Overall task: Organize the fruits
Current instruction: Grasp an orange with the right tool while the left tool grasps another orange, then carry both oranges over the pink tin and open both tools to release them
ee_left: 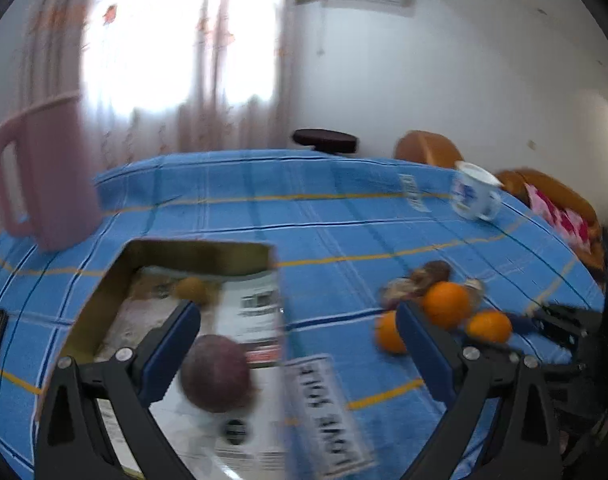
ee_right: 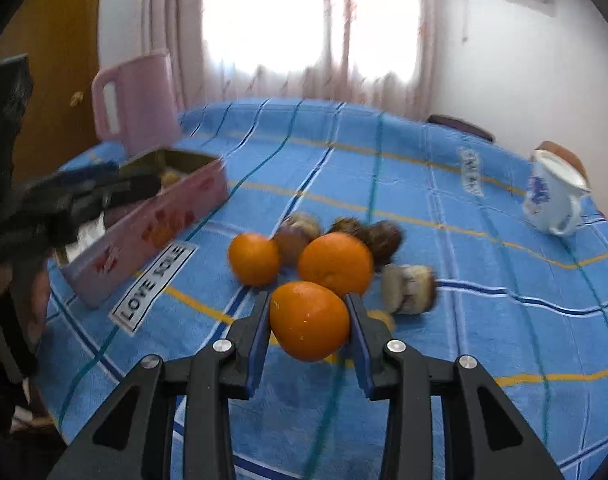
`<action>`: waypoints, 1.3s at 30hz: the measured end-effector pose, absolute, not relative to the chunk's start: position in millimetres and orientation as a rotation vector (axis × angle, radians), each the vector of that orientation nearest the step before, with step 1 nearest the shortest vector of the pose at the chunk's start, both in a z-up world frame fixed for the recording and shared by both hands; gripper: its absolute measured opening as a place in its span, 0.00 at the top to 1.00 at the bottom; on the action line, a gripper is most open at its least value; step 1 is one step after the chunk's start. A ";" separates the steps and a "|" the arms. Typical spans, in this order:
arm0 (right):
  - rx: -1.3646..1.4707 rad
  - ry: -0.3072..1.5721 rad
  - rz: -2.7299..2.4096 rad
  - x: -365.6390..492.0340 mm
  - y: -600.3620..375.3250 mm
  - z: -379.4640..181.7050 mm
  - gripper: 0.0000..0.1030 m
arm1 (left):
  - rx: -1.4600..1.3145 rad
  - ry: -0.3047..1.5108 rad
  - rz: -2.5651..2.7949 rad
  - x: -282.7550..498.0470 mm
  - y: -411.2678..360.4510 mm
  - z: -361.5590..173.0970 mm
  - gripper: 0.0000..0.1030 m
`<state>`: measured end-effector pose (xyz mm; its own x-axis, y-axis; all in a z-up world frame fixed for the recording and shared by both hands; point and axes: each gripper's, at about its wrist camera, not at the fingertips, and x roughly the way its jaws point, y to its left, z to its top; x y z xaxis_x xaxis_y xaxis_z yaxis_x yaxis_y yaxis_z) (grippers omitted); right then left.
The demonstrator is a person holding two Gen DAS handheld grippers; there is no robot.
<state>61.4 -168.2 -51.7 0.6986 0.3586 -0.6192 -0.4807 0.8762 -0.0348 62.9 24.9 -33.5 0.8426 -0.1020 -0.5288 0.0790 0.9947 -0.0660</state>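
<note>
My left gripper (ee_left: pixel 299 322) is open above the pink tin box (ee_left: pixel 103 304), where a dark purple fruit (ee_left: pixel 215 372) lies by its left finger and a small brown fruit (ee_left: pixel 191 289) sits further in. My right gripper (ee_right: pixel 308 312) is shut on an orange (ee_right: pixel 308 320). Two more oranges (ee_right: pixel 336 264) (ee_right: pixel 253 258) and several brown and purple fruits (ee_right: pixel 384 240) lie in a pile just beyond it. The pile also shows in the left wrist view (ee_left: pixel 444 304), right of the box. The left gripper shows in the right wrist view (ee_right: pixel 83 196) over the box (ee_right: pixel 151 232).
A pink pitcher (ee_right: pixel 135 104) stands behind the box at the table's far left. A white and blue cup (ee_right: pixel 552 196) sits at the far right edge. The table has a blue checked cloth (ee_right: pixel 464 340). Chairs (ee_left: pixel 428 150) stand beyond the table.
</note>
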 end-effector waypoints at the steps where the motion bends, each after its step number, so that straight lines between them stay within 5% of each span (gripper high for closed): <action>1: -0.185 0.629 0.457 60.9 -173.5 -48.0 0.63 | -0.015 0.565 -0.109 63.9 15.1 -32.3 0.03; 7: -0.113 0.569 0.422 59.1 -197.0 -35.8 0.63 | 0.110 0.637 -0.182 82.2 -31.9 -39.5 0.06; 18: -0.099 0.553 0.463 58.4 -192.3 -42.0 0.63 | 0.063 0.869 -0.273 121.6 -43.2 -72.7 0.54; 39: -0.073 0.435 0.509 44.2 -181.7 -23.6 0.63 | -0.032 0.621 -0.213 78.2 -14.0 -40.2 0.56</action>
